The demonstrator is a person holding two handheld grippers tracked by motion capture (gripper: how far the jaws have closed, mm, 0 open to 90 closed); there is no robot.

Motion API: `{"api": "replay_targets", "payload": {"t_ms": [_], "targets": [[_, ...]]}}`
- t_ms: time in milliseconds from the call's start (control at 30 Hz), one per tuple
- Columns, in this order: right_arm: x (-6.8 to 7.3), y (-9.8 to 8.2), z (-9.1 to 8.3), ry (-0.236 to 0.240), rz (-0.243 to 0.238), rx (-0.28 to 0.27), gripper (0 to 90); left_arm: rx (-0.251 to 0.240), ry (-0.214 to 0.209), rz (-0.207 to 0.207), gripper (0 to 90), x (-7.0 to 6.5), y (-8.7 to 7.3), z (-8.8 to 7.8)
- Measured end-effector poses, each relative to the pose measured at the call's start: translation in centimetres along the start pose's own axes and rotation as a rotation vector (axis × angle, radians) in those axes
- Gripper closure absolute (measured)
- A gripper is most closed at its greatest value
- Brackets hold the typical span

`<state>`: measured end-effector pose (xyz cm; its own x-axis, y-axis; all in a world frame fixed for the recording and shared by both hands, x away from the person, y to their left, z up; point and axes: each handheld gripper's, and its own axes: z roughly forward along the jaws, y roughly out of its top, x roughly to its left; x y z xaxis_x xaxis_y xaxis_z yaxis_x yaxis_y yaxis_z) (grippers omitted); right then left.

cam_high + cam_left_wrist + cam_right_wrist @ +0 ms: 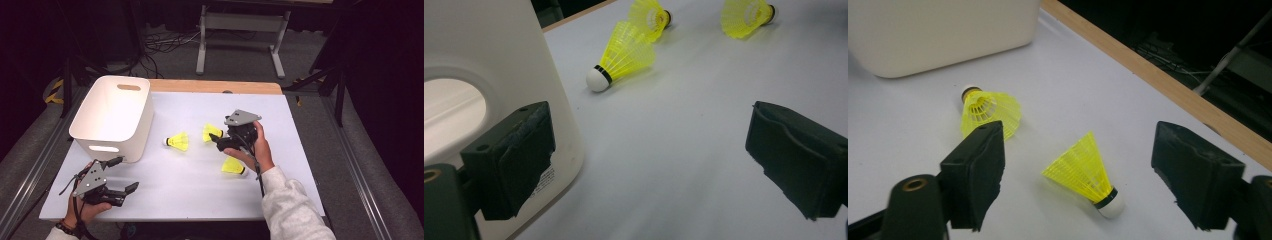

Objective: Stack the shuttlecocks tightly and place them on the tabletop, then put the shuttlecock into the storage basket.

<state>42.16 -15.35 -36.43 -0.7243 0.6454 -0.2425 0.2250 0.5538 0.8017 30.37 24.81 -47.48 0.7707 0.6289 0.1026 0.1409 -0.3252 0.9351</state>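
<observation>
Operator: Beside the white bin (112,117), at the table's left, the left gripper (122,175) rests with jaws apart, empty. Target?

Technician: Farther right, the right gripper (1078,175) hangs spread over a yellow shuttlecock (1087,172) lying on the white table (200,185). It looks light, with a crushable skirt; grip near the cork.

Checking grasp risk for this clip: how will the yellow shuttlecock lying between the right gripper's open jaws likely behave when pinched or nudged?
The shuttlecock looks very light; its thin mesh skirt probably flexes if pinched, so the firmer white cap looks the safer place to grip. Lying on its side on the smooth table, the cone would probably roll in a curve or skid when nudged by the right gripper.
</observation>
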Motion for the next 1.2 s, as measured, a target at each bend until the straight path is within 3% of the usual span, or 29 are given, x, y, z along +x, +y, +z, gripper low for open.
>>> {"api": "replay_targets", "payload": {"t_ms": [167, 267, 300, 667, 800, 933, 1000, 1033, 1200], "targets": [[-0.2, 1.4, 2.7, -0.010, -0.044, 0.078, 26.5, -0.008, -0.005, -0.002, 6.8, 0.2, -0.1, -0.1], [-0.2, 1.9, 4.0, 0.010, -0.031, 0.113, 27.2, -0.010, -0.009, 0.006, 6.9, 0.2, -0.1, 0.0], [-0.3, 2.1, 4.7, -0.006, -0.040, 0.126, 28.0, -0.010, -0.010, 0.005, 7.0, 0.2, -0.1, 0.0], [-0.6, 1.7, 8.4, -0.022, -0.040, 0.247, 36.7, -0.006, -0.042, 0.024, 7.0, 0.0, -0.2, 0.1], [-0.6, 1.6, 9.2, -0.030, -0.038, 0.288, 46.8, -0.008, -0.040, 0.015, 6.9, 0.0, -0.5, -0.2], [-0.4, 1.6, 10.1, -0.036, -0.072, 0.336, 68.5, -0.013, -0.036, 0.017, 7.0, 0.0, -0.4, -0.3], [-0.4, 1.7, 10.1, -0.036, -0.076, 0.336, 71.4, -0.015, -0.036, 0.018, 7.0, 0.0, -0.3, -0.1], [-0.4, 1.8, 10.1, -0.036, -0.078, 0.331, 79.4, -0.014, -0.039, 0.020, 7.0, 0.0, -0.2, 0.0], [-0.3, 1.8, 10.0, -0.045, -0.098, 0.342, 89.6, -0.003, -0.044, 0.026, 7.0, 0.1, -0.2, 0.4]]}}
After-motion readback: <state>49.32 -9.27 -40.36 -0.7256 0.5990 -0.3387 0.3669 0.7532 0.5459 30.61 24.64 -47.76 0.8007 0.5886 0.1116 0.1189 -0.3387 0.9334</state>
